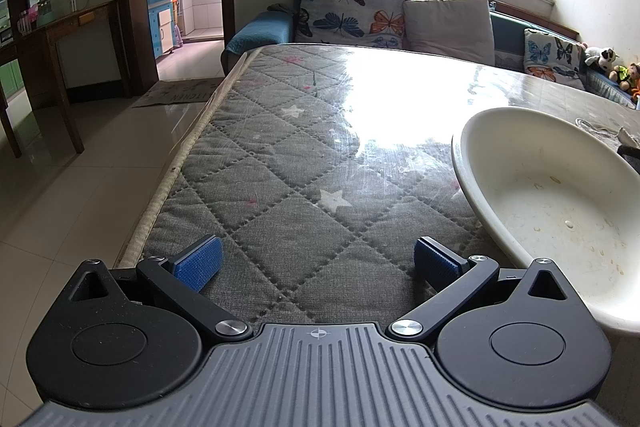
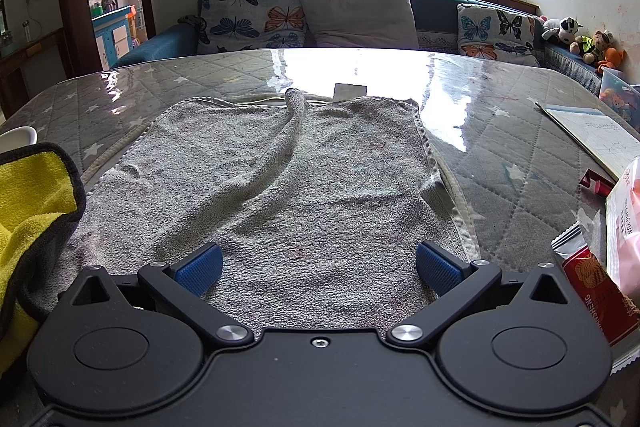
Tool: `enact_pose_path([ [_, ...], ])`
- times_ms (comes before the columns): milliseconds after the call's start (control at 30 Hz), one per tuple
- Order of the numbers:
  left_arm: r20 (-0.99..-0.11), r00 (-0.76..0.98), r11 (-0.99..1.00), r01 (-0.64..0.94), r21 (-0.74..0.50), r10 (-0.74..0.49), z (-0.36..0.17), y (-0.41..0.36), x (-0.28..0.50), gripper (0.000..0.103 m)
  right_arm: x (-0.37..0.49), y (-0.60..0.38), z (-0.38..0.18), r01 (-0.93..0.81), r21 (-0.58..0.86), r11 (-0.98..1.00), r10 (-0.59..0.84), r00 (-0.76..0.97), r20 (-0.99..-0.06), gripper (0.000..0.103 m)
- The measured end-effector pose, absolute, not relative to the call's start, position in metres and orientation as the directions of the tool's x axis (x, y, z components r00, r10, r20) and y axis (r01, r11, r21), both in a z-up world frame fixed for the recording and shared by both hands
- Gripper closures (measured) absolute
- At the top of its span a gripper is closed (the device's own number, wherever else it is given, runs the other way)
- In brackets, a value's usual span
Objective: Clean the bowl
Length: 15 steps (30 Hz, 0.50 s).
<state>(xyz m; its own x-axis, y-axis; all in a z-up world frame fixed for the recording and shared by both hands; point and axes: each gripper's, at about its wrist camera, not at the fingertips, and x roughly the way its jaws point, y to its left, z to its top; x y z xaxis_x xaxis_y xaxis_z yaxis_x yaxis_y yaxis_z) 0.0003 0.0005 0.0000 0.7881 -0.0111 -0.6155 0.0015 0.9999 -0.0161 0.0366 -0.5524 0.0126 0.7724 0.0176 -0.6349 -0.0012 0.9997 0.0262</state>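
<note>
The left gripper is wide open and holds nothing. Under it is only the quilted table. The bowl sits at about 2 o'clock from it, just beside its right finger. The bowl is round and white, with bits of food stuck inside. Its near rim looks very close to the finger, but the lens bends things, so I cannot tell if they touch.

The right gripper is wide open too and empty. It hangs over a grey towel that lies flat, long way running from 6 to 12 o'clock. A yellow cloth lies at 9 o'clock, just beside this gripper. A small white edge at 10 o'clock may be the bowl.

So the left gripper is nearer the bowl, and the right one is nearer the cloth. I think the cloth gets picked up first.

The table edge is at 9 o'clock of the left gripper, near. Packets crowd the right gripper at 3 o'clock. Far ahead the table is open.
</note>
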Motion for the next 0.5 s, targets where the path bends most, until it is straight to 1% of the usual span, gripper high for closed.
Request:
enact_pose_path([
  [500, -0.615, 0.788, 1.0, 0.001, -0.015, -0.01, -0.0009, 0.0032, 0.0016, 0.0, 0.0366, -0.5522, 0.0128, -0.001, 0.026, 1.0, 0.018, 0.772, -0.635, 0.0],
])
